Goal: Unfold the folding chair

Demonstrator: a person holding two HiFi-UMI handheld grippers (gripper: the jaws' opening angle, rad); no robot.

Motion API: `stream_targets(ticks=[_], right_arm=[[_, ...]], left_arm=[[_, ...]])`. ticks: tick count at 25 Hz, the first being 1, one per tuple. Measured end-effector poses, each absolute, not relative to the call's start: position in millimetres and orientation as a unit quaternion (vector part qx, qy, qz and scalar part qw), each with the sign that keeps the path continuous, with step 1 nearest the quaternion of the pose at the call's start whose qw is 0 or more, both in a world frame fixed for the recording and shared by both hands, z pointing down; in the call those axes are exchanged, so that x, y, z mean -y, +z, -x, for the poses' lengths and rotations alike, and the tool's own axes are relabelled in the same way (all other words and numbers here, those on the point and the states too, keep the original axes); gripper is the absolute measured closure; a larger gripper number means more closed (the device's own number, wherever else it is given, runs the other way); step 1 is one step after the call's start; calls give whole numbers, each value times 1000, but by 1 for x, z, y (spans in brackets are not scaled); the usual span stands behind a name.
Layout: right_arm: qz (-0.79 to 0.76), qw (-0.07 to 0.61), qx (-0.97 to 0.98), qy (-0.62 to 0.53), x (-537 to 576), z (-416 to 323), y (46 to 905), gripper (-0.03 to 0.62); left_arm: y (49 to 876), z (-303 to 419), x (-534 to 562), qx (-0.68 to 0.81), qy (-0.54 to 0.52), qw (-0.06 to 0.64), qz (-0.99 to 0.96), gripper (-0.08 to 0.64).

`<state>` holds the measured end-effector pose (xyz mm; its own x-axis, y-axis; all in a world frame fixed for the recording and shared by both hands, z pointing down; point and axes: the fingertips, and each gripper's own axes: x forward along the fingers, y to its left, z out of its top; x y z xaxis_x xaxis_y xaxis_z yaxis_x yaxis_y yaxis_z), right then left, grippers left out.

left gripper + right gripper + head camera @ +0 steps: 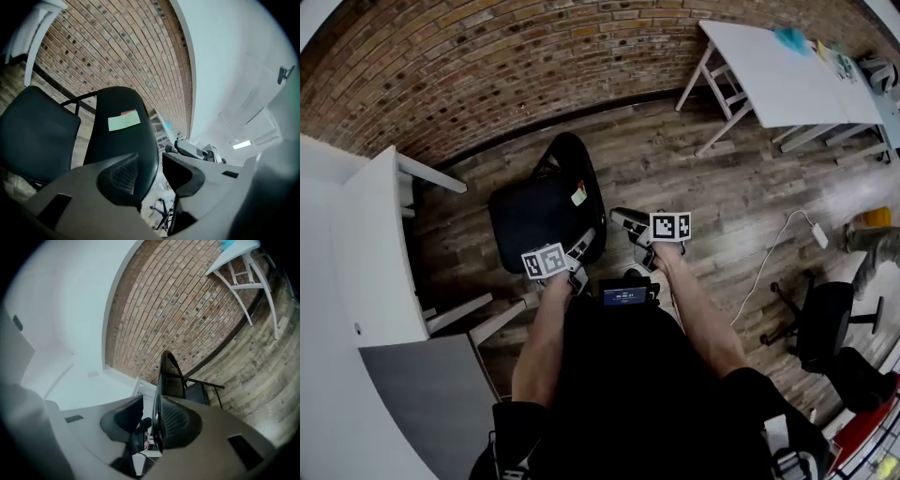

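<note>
Nearest to you, your left gripper (151, 177) holds its jaws partly apart. The edge of the black folding chair (119, 145), on the panel with the green sticker (124, 120), stands between them with a clear gap at one pad. Your right gripper (152, 418) is narrow too but not clamped, because the chair's thin rim lies at one pad only. The chair stands on the wooden floor (675, 150) just beyond both grippers, toward the floor's edge under the brick wall (487, 66).
</note>
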<state>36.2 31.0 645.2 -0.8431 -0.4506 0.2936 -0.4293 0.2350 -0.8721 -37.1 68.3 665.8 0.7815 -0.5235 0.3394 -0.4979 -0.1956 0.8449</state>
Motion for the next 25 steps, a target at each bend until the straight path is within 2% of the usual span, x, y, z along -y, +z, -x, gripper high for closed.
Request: stream_targets(ticks=[8,18,25], right_arm=[[189,71,-810,-550,-51,-57,602,468],[142,115,-819,-544,-88,-49,555,468],[163,93,-823,-537,-115,-44,547,468]], left_arm=[[615,21,-97,349,-63,515,-780,403],[581,43,-125,372,-51,485,-790,408],[568,40,-139,336,-34,471,-815,411]])
